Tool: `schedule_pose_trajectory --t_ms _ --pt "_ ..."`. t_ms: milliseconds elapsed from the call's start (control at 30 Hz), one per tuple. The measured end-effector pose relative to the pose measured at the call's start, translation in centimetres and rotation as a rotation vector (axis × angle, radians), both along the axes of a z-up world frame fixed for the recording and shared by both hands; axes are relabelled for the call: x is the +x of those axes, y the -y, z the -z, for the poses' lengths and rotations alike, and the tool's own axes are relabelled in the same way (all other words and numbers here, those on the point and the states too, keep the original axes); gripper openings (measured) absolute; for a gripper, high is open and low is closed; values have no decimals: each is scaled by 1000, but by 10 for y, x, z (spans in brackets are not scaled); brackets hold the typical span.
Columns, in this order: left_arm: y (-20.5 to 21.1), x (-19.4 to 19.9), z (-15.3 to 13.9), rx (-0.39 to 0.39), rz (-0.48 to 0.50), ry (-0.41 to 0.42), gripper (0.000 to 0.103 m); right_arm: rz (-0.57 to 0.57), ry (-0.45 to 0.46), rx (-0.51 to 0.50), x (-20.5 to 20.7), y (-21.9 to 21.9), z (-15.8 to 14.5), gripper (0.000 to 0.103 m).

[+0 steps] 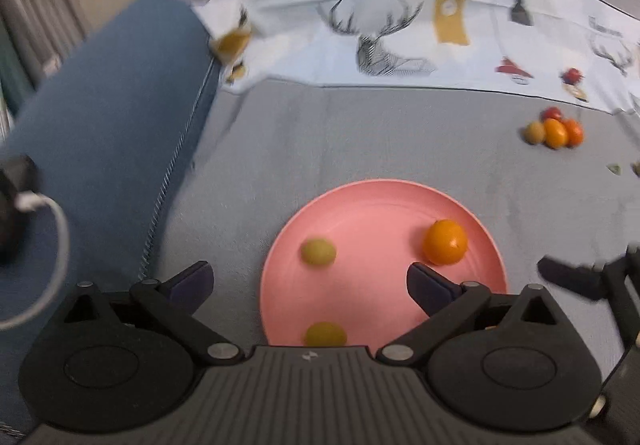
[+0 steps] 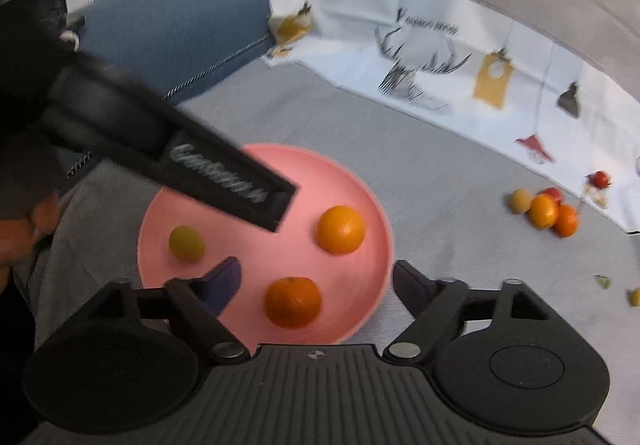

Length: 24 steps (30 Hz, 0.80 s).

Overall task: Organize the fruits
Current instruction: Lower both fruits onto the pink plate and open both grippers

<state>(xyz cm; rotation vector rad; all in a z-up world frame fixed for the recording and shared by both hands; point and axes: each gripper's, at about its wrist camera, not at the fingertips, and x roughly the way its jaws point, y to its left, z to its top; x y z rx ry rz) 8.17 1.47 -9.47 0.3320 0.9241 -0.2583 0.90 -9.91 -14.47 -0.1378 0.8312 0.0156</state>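
Note:
A pink plate [image 1: 372, 205] [image 2: 360, 197] lies on grey cloth. In the left wrist view it holds an orange [image 1: 445, 242] and two green-yellow fruits [image 1: 318, 252] [image 1: 325, 334]. In the right wrist view it holds two oranges [image 2: 341, 230] [image 2: 293, 302] and one green fruit [image 2: 186, 243]. My left gripper [image 1: 310, 283] is open and empty above the plate's near left edge; one of its fingers [image 2: 224, 177] crosses the right wrist view. My right gripper [image 2: 316, 285] is open and empty over the plate, the near orange between its fingers.
A loose pile of oranges, a tan fruit and a red fruit [image 1: 554, 131] [image 2: 544, 209] lies on the cloth at right. A blue cushion [image 1: 100, 117] [image 2: 176, 29] stands at left. A white printed cloth [image 1: 400, 29] rises behind. Small scraps [image 2: 602, 281] lie at far right.

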Motion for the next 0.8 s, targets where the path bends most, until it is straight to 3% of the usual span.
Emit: schedule_pose_trajectory --t_ms 133,367,533,800 --pt "-21 -33 -15 10 -40 23 103 67 -50 43 -30 7 -19 95" --pt "-59 -109 -42 -14 -133 10 103 140 -103 89 -97 1 -43 98" --pt "-74 -144 -68 -63 -131 41 103 128 7 13 -128 -17 -75 99" --pt "-84 -186 -118 -142 -133 180 103 115 203 -89 -176 -37 -125 101"
